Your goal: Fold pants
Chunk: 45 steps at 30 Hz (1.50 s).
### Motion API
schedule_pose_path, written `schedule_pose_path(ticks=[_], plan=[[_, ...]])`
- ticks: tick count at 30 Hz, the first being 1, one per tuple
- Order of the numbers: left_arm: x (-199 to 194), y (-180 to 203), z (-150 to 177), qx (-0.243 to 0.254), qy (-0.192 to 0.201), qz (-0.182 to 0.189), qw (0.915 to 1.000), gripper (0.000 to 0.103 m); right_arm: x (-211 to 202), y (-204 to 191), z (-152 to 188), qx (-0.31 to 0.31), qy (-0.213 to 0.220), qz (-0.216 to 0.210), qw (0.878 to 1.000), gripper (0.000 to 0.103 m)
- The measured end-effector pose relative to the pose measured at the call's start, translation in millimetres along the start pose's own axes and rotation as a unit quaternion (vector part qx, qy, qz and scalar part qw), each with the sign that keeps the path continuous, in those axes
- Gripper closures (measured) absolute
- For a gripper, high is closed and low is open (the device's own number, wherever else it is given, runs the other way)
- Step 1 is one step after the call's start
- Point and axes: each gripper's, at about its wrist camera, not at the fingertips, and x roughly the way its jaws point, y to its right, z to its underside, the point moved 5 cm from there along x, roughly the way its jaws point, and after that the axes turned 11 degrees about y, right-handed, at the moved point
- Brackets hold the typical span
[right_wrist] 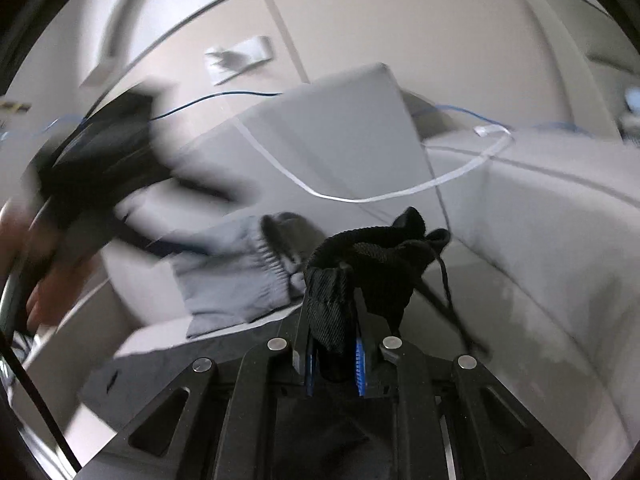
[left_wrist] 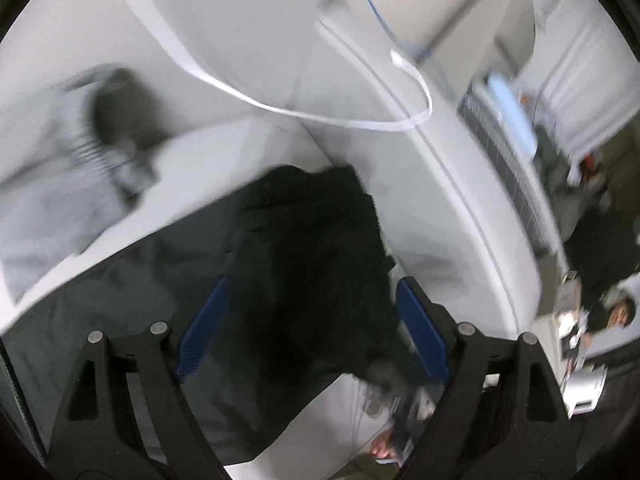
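My right gripper (right_wrist: 335,346) is shut on the waistband of the black pants (right_wrist: 372,256). The bunched band stands up above the jaws and a drawstring (right_wrist: 445,280) hangs from it. The rest of the dark cloth trails down under the gripper. My left gripper (left_wrist: 314,280) is open, its blue pads (left_wrist: 204,320) wide apart. The black pants (left_wrist: 312,248) show between the pads in a blurred picture, and no pad presses on them. In the right wrist view the left gripper (right_wrist: 100,152) is a dark smear at the left with a hand (right_wrist: 40,280) behind it.
Grey pants (right_wrist: 240,280) with an elastic waistband lie on the white surface (right_wrist: 540,260); they also show as grey pants (left_wrist: 60,184). A white strap (right_wrist: 400,194) loops over a white cushion (right_wrist: 340,128). A blue cable (right_wrist: 224,96) runs along the wall. Clutter (left_wrist: 580,340) sits on the floor.
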Motion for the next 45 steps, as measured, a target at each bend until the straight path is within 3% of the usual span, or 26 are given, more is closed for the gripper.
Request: schedule_pose_path(ticks=[5, 9, 13, 14, 16, 19, 26, 29, 36, 41, 45], plan=[[64, 44, -10, 0.083, -0.069, -0.078, 0.9911, 0.020, -5, -4, 2, -0.011, 0.000, -0.014, 1.000, 0.088], [89, 68, -7, 0.126, -0.086, -0.115, 0.9815, 0.020, -2, -3, 1, -0.005, 0.000, -0.019, 1.000, 0.088], [104, 84, 5, 0.179, -0.102, -0.173, 0.9631, 0.022, -3, -14, 2, -0.032, -0.003, -0.026, 0.999, 0.088], [107, 86, 6, 0.188, -0.102, -0.187, 0.9586, 0.027, -1, -16, 2, -0.037, -0.003, -0.028, 0.999, 0.088], [110, 87, 8, 0.197, -0.105, -0.206, 0.9527, 0.087, 0, -21, 3, -0.053, -0.005, -0.027, 0.998, 0.088], [103, 85, 7, 0.192, -0.095, -0.209, 0.9542, 0.087, 0, -26, 7, -0.066, -0.014, -0.026, 0.997, 0.088], [37, 56, -17, 0.099, -0.035, -0.129, 0.9861, 0.088, -15, -39, -4, -0.087, 0.001, -0.029, 0.996, 0.088], [6, 37, -19, 0.063, -0.013, -0.105, 0.9924, 0.088, -22, -53, -10, -0.097, 0.008, -0.035, 0.995, 0.088], [-61, -8, -7, 0.004, 0.028, -0.065, 0.9975, 0.089, -30, -86, -18, -0.115, 0.009, -0.056, 0.992, 0.088], [-107, -49, 3, -0.013, 0.063, -0.048, 0.9968, 0.090, -29, -121, -21, -0.144, 0.008, -0.079, 0.986, 0.089], [-138, -79, 13, -0.025, 0.085, -0.037, 0.9954, 0.090, -25, -143, -27, -0.134, 0.008, -0.098, 0.986, 0.089]])
